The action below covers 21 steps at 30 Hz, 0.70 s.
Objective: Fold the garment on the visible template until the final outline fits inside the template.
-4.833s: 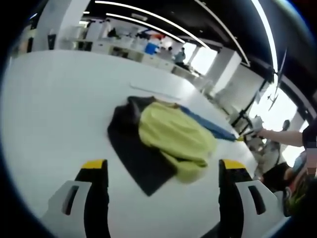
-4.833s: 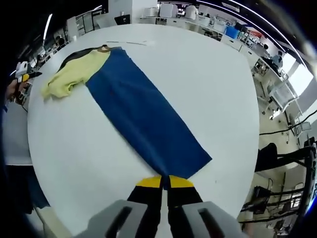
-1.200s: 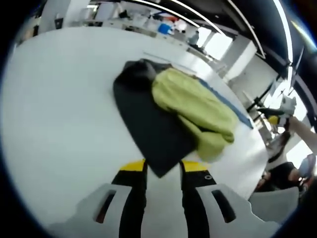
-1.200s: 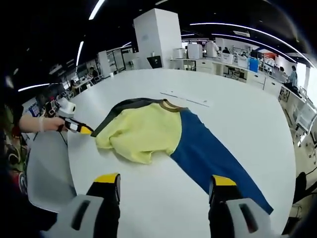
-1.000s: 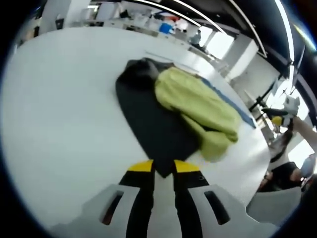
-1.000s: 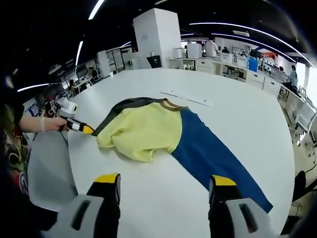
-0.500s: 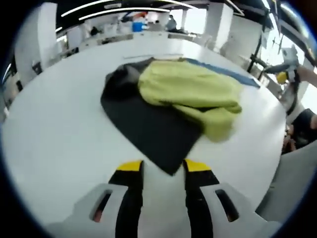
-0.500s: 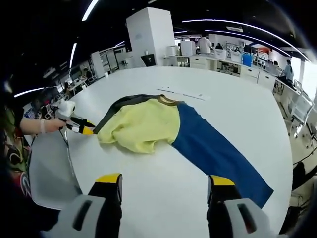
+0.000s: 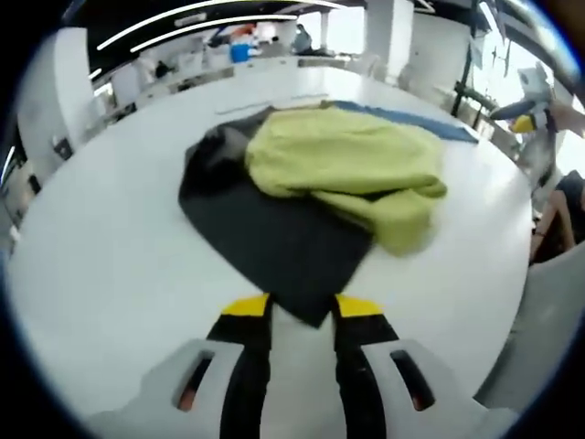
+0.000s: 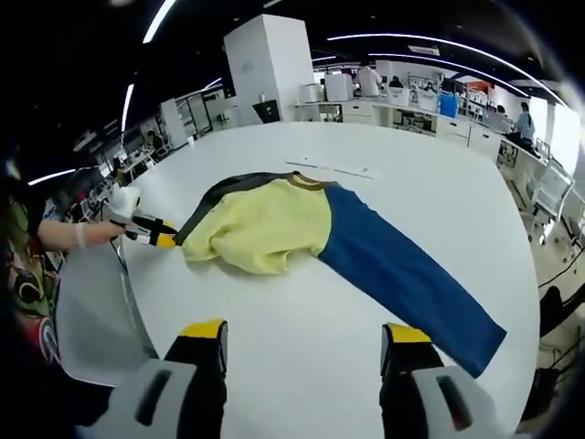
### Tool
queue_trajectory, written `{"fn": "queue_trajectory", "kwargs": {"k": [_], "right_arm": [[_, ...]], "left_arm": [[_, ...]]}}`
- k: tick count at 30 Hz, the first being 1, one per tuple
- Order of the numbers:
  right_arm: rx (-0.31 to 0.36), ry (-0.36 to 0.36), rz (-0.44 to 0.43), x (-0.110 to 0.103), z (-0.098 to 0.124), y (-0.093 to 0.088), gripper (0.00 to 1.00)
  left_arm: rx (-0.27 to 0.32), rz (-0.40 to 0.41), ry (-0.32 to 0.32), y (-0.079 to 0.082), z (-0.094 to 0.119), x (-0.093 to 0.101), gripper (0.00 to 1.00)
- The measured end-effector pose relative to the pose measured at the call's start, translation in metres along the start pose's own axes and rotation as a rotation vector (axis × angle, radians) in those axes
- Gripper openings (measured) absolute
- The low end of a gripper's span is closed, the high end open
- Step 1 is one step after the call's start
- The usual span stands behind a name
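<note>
A large round white worktop [image 10: 393,174] carries the garment, a long top pieced from a yellow-green cloth body [image 9: 343,165], a dark charcoal sleeve panel [image 9: 274,242] and a blue sleeve panel [image 10: 402,270]. In the right gripper view the garment lies across the middle of the worktop: the yellow body [image 10: 260,229] is bunched and folded over itself, the blue panel stretches flat away from it toward the worktop's edge, and the dark panel [image 10: 224,192] peeks out from under the yellow part on the other side. A brown neckband [image 10: 306,181] sits at the top of the yellow body. A thin pale strip [image 10: 329,168] lies on the worktop just beyond the collar.

The left gripper [image 9: 291,315] has its yellow-tipped black jaws drawn close together, with only a narrow gap between them, and the pointed corner of the dark charcoal panel reaches into that gap. Whether the jaws actually pinch the cloth I cannot tell. In the right gripper view the same gripper [image 10: 151,233] appears at the dark panel's corner, held by a person's hand [image 10: 87,233].

The right gripper [image 10: 306,343] hovers over bare worktop short of the garment, its jaws wide apart and touching nothing.
</note>
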State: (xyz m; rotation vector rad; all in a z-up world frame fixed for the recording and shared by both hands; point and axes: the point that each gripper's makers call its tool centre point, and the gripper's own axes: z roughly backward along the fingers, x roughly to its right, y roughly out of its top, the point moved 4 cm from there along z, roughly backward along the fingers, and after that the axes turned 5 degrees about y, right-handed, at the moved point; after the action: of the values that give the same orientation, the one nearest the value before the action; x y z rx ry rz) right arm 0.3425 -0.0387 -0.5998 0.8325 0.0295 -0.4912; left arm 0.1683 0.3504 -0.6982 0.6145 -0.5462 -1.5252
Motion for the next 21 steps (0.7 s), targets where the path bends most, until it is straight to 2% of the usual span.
{"fn": "queue_trajectory", "kwargs": {"k": [8,11,17,21], "right_arm": [[-0.004,-0.003,-0.016,-0.008,0.001,-0.006,0.67],[-0.003,-0.009,-0.024,-0.011,0.002,-0.008,0.67],[0.000,-0.012,-0.045,-0.024,0.001,-0.013,0.67],[0.003,-0.017,-0.060,-0.032,0.000,-0.016,0.67]], "left_arm": [[0.005,0.011,-0.008,0.000,-0.001,-0.006,0.11],[0.005,0.017,-0.017,0.000,-0.001,-0.008,0.01],[0.011,0.026,-0.042,-0.001,-0.001,-0.009,0.00],[0.019,0.016,-0.049,-0.002,0.004,-0.018,0.00]]}}
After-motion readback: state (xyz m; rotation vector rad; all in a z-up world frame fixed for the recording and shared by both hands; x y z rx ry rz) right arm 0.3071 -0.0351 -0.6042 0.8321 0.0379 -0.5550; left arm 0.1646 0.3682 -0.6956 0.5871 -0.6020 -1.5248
